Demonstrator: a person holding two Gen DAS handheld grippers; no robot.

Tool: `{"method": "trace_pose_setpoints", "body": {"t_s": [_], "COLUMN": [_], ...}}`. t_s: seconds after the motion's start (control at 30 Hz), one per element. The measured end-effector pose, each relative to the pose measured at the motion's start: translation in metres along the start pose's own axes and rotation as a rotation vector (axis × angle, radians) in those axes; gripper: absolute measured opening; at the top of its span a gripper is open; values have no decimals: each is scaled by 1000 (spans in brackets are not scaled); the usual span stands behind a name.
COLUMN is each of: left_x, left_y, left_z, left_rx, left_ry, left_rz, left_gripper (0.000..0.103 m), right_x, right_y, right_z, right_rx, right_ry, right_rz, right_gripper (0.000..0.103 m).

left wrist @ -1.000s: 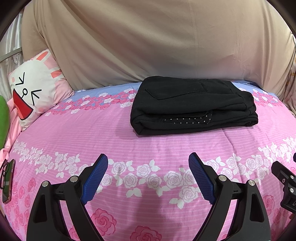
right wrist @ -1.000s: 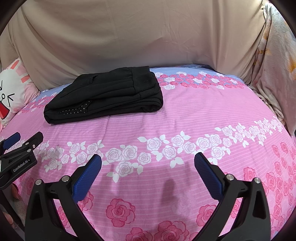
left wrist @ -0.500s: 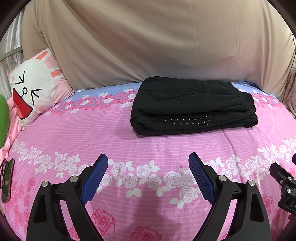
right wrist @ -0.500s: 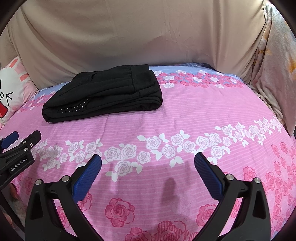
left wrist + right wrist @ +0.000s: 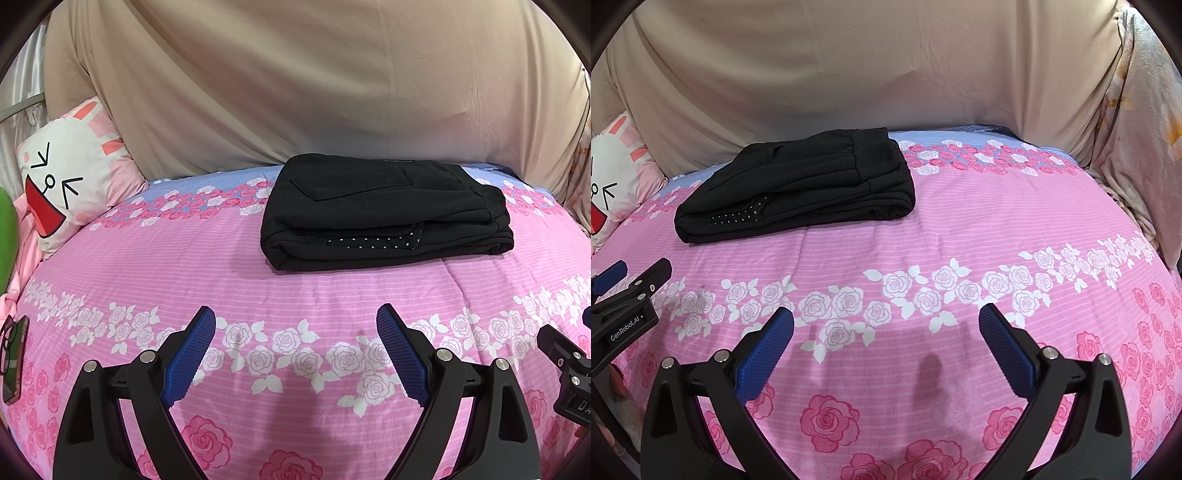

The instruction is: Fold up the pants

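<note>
Nearest you, the left gripper [image 5: 295,343] hangs over the pink rose-printed bedspread [image 5: 258,288] with its blue pads spread wide and nothing between them; the right gripper [image 5: 886,345] does the same on its side, jaws apart, empty, low above the cover. By the look of it the folding is done, so the step in hand is simply a clean finish: keep both tools clear of the bundle, hold them level, and don't drag a pad across the cloth (one snag could pull a layer loose); if you want a last tidy, press down on the top panel rather than pinching an edge.

Further off, well apart from both grippers, the black pants [image 5: 384,210] lie toward the far side of the bed, a compact rectangular stack of several layers; the edges sit fairly square, a dotted strip peeks out along the near side, a pocket seam shows on top. Beyond hangs a beige sheet [image 5: 295,85]; a cartoon rabbit pillow [image 5: 70,173] sits far left.
</note>
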State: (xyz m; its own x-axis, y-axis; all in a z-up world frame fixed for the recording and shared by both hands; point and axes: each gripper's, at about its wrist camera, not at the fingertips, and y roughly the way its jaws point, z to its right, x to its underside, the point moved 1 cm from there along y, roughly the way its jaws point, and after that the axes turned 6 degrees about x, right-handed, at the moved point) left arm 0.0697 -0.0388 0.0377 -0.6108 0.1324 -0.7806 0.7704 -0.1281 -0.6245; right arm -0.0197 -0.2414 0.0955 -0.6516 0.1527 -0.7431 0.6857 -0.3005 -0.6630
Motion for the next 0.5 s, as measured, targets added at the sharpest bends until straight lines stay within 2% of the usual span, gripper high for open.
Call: {"method": "trace_pose_setpoints", "body": {"t_s": [0.5], "left_x": [-4], "left_y": [-3], "left_z": [-4], "left_rx": [-2], "left_ry": [-25], "left_rz": [22], "left_gripper": [87], "right_x": [0], "right_y": [0], "right_z": [0], "right_rx": [0], "right_ry": [0], "right_rz": [-2], "right_gripper": [98]}}
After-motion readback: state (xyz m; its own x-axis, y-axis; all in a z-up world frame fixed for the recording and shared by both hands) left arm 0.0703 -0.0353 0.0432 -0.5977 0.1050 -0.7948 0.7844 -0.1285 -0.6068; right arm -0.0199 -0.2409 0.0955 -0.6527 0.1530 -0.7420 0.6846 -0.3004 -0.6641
